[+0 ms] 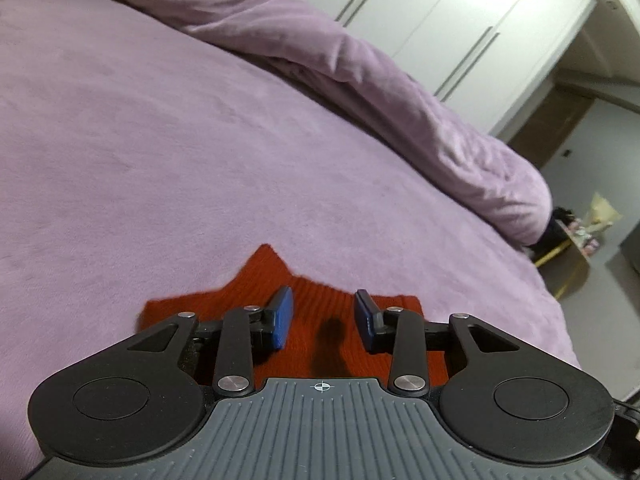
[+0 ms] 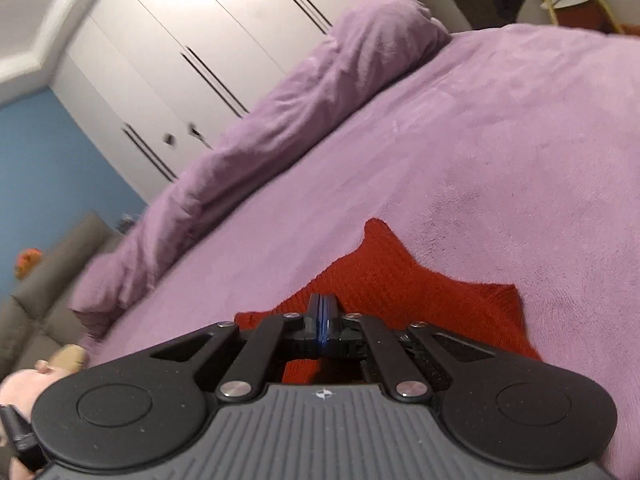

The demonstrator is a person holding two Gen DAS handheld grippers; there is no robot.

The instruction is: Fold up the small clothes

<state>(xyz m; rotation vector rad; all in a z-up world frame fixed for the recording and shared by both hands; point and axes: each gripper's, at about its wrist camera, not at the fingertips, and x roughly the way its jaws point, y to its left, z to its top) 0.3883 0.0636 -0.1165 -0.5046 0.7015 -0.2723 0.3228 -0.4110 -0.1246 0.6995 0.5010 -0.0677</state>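
A red knitted garment [image 1: 312,304] lies flat on a purple bed [image 1: 140,160], near the bed's front edge and right under both tools. In the left wrist view, the bedcover runs wide and bare to the left and ahead of the garment, while a rolled-up purple duvet [image 1: 400,92] lines the far side from upper left down to the right, where the bed's edge drops off toward the floor. The left hand-held gripper [image 1: 324,320] hangs just above the red knit with its blue pads [image 1: 282,322] standing well apart; nothing is between them but the cloth beneath, and a dark shadow falls on the cloth in the gap. From here the garment shows one pointed tip aimed away from the camera and a squared edge to the right; its long axis cannot be told, since the tool hides its near part. The right wrist view shows the same garment [image 2: 400,280] from the other side: its pointed tip reaches away and slightly left, and a second corner juts to the right. The right hand-held gripper [image 2: 325,312] has its pads pressed together, over the knit; whether a fold of cloth is pinched between them cannot be told. Only this view shows white wardrobe doors [image 2: 192,40] behind the duvet [image 2: 300,100], a blue wall, a grey sofa [image 2: 36,300] at far left, and open bedcover to the right.
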